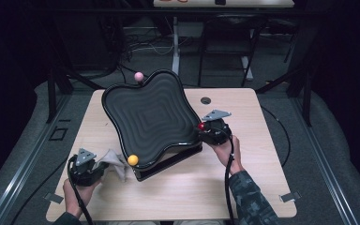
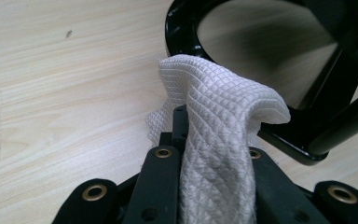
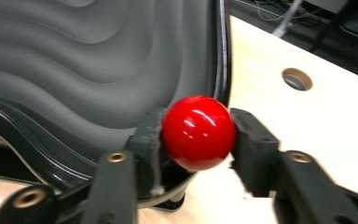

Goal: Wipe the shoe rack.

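**Near the front-left corner, a cloth waits while the tray is steadied by its red knob**

At the front-left corner of the desk (image 1: 262, 187), the left gripper (image 1: 90, 165) is clenched on a white waffle-weave cloth (image 2: 219, 135). The fabric runs up between the 2 black jaws and flops over their tips. Pinching it by a fold, rather than balling it up, leaves a loose flap free to drag across a surface, which suits wiping. In the high view the cloth lies just beside the front-left corner of the black tray (image 1: 150, 112), close to the yellow knob (image 1: 132, 160).

The tray itself is a wavy-edged dish with concentric ripples, propped at a tilt on a black frame (image 2: 326, 116) so that its far edge stands higher. It sits at the middle of the desk, with a pink knob (image 1: 138, 76) at its far corner.

At the tray's right edge, the right gripper (image 3: 198, 135) brackets the red knob (image 3: 198, 131). The left jaw touches the ball, while a thin gap seems to show on the right side, so I judge the hold as slackened rather than tight. No earlier grip can be confirmed here. Holding that knob likely serves to brace or tip the tray while the cloth hand works.

A round cable hole (image 1: 206, 100) lies toward the desk's far-right corner, well apart from both tools.
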### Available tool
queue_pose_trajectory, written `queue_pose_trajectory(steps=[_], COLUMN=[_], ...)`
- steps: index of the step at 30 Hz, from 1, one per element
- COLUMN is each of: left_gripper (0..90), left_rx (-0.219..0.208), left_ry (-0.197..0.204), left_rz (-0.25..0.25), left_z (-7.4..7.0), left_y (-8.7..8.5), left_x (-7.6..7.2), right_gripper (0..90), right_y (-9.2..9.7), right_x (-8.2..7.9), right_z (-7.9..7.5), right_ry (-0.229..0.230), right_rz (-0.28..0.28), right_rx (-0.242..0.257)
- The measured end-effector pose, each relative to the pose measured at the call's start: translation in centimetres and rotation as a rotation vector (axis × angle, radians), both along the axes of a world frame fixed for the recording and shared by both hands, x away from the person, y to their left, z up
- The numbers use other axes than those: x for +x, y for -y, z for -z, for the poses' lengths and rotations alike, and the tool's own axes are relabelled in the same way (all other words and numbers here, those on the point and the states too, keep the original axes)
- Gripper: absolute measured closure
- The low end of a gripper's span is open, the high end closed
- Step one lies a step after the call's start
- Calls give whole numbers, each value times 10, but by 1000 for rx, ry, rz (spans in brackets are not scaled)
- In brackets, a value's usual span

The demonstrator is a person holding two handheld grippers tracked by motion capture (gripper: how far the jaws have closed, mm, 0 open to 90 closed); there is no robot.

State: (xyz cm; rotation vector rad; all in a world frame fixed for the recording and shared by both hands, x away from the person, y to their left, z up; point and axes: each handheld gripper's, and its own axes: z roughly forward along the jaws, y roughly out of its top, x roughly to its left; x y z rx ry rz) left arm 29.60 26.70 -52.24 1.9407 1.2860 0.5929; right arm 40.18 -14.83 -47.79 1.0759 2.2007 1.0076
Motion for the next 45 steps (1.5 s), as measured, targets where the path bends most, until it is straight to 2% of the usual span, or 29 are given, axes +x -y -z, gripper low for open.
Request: queue_pose_trajectory(steps=[1,3,6,9,11,16,26,30,32,34,36,38,41,43,45], left_gripper=[841,841,841,842,841,842,841,841,840,840,839,839,839,839,839], left_rx=[-3,-9,-13,-16,-14,-20,-23,-26,-31,-33,-36,-32,-32,-30,-29], left_ry=[-1,-3,2,7,8,10,11,4,3,6,5,6,9,6,5], left_rz=[-3,-8,-13,-15,-15,-11,-2,-2,-4,-7,-4,-4,0,3,0], left_z=[0,0,-1,-2,-3,-3,-3,-2,-2,-3,-3,-3,-4,-4,-3], left_y=[-1,-3,-5,-6,-6,-4,0,-3,-4,-5,-5,-5,-3,-3,-3], left_x=[0,1,1,2,3,3,4,6,6,6,6,5,5,5,6], right_gripper=[522,508,585,594,596,595,593,587,547,514,498,510,598,605,609], right_y=[0,1,0,-1,0,3,5,3,3,4,5,6,5,6,8], right_x=[-1,-3,-5,-4,-1,8,34,43,44,41,38,35,33,35,37], right_z=[-1,-3,-4,-4,-4,-3,-5,-7,-7,-7,-6,-6,-7,-7,-6], right_ry=[-4,-41,-41,-50,-46,-55,-66,-67,-74,-88,-79,-79,-56,-46,-56], right_rz=[14,24,46,39,46,58,98,112,115,121,132,129,140,147,138], right_rx=[9,20,15,-1,6,28,5,-32,-39,-8,-1,6,-9,-14,-2])
